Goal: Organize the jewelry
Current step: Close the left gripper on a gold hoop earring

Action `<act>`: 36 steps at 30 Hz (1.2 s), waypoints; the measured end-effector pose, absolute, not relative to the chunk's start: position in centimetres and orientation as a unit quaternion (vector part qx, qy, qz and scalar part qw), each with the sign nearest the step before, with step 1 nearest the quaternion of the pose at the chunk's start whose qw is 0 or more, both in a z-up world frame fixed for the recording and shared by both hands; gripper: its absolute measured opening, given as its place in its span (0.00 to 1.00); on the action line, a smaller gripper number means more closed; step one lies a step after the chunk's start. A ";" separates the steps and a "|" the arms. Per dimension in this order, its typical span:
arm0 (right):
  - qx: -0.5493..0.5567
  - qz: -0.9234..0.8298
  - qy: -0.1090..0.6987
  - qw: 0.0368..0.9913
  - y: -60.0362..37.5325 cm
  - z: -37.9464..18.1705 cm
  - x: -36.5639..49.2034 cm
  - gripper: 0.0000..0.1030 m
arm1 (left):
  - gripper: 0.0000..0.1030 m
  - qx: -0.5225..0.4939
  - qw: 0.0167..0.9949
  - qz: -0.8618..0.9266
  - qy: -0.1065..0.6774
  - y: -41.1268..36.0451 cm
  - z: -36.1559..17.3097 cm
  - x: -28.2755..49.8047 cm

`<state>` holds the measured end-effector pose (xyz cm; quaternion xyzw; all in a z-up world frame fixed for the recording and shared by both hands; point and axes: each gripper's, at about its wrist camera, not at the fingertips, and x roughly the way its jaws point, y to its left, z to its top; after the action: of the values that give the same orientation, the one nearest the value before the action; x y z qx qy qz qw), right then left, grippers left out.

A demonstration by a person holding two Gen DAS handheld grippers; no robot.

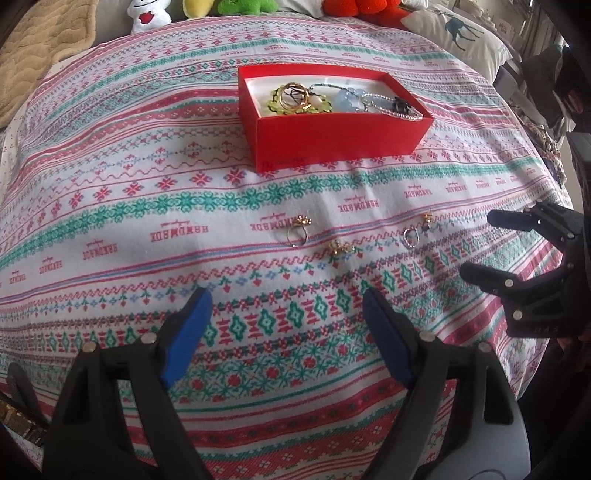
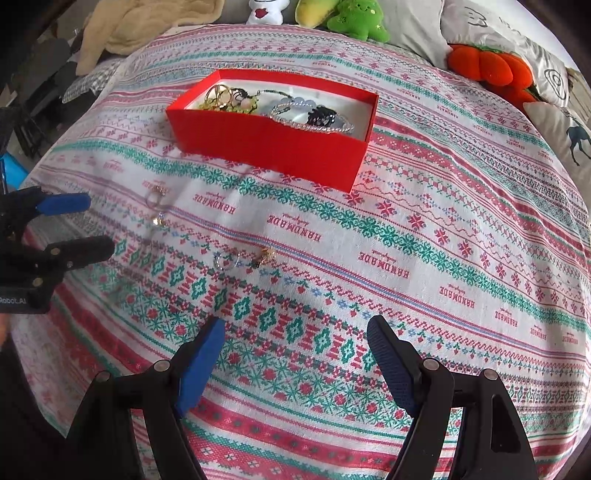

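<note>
Hovering both grippers low over the near part of the patterned cloth (image 1: 110,192), we grip nothing. Left gripper (image 1: 286,301): blue-padded fingers spread wide, bare cloth between them. Right gripper (image 2: 295,328): the same, fingers wide apart, empty; in the left view it shows at the cloth's right edge.

Just beyond the left fingertips, four small pieces lie loose in a rough row across the cloth's middle. Gold-topped ring (image 1: 298,230) furthest left, near a "HANDMADE" print. Small gold piece (image 1: 339,248) right of it, slightly nearer us. Silver ring (image 1: 410,236) further right, and a small gold earring (image 1: 428,218) just beside it, toward the right edge. All four sit apart from both grippers.

Farther on, toward the far edge, the red box (image 1: 332,136) sits open on the cloth, well apart from the loose pieces. Inside: gold bangles (image 1: 293,94) at its left end over a green beaded piece (image 1: 317,105), pale blue beads (image 1: 345,99) mid-box, a clear bead bracelet (image 1: 399,110) at the right end.

Beyond the far edge: plush toys (image 2: 356,18) and a deer-print pillow (image 1: 458,31).
</note>
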<state>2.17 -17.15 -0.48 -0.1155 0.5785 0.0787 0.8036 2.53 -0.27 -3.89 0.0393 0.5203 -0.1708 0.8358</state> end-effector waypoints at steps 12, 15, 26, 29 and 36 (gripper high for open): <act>-0.109 0.074 0.586 0.799 -17.8 -1.4 2.5 0.78 | 0.48 0.048 0.841 -0.179 0.508 -0.5 -5.1 5.1; -0.107 0.071 0.588 0.798 -18.0 -1.5 2.8 0.78 | 0.45 0.060 0.841 -0.180 0.507 -1.0 -5.5 5.2; -0.100 0.080 0.591 0.797 -17.6 -1.7 2.6 0.78 | 0.21 0.082 0.840 -0.182 0.504 -2.8 -5.8 6.6; -0.086 0.091 0.589 0.798 -17.3 -1.6 2.2 0.78 | 0.17 0.086 0.840 -0.175 0.507 -3.0 -5.9 6.9; -0.069 0.121 0.585 0.799 -16.4 -1.7 2.1 0.64 | 0.17 0.095 0.840 -0.163 0.508 -3.4 -5.8 6.8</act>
<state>2.09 -16.37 -1.73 -0.0685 0.5852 0.1207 0.7989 6.76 -3.43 -5.78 0.0947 0.5083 -0.1633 0.8403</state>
